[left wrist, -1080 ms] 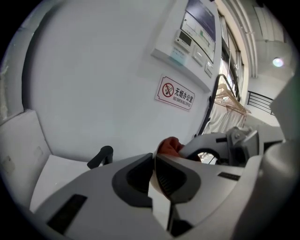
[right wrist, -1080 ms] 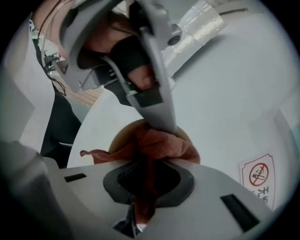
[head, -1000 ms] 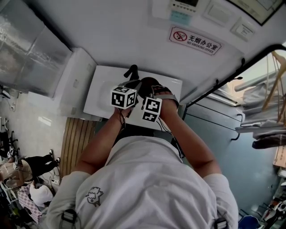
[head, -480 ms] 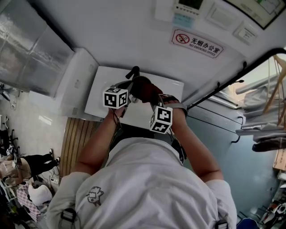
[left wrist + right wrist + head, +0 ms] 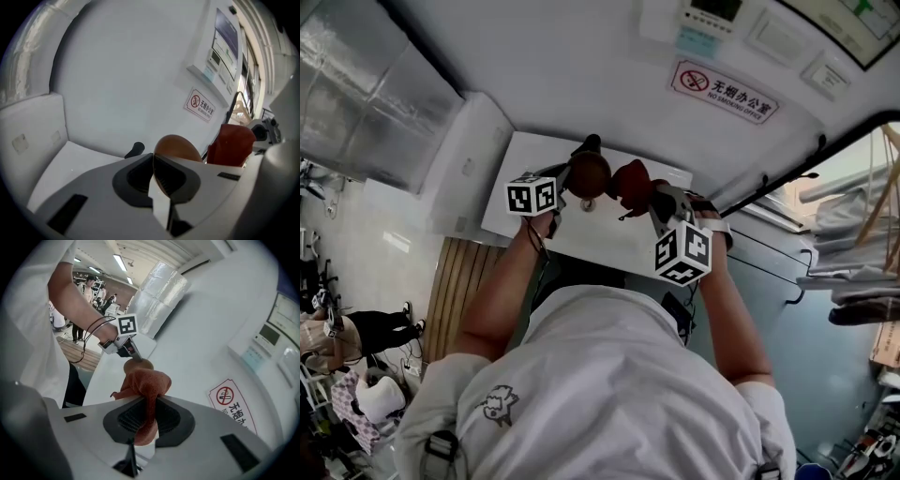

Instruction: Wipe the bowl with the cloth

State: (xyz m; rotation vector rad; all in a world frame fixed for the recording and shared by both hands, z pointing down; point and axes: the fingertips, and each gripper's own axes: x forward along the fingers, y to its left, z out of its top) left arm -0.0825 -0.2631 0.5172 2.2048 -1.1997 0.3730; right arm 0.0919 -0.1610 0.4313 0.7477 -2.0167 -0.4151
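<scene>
Head view: above a white counter (image 5: pixel 605 239), a person holds one brown bowl (image 5: pixel 588 173) and one rust-red cloth (image 5: pixel 630 181) just beside each other, both clear of the surface. The left gripper (image 5: pixel 568 180) pinches the bowl's rim, so the bowl stands on edge. In the left gripper view its rounded body bulges up past the jaws; which way its mouth faces cannot be told. The right gripper (image 5: pixel 656 199) is clamped on the cloth, whose length runs along the jaws, bunched end toward the bowl.
</scene>
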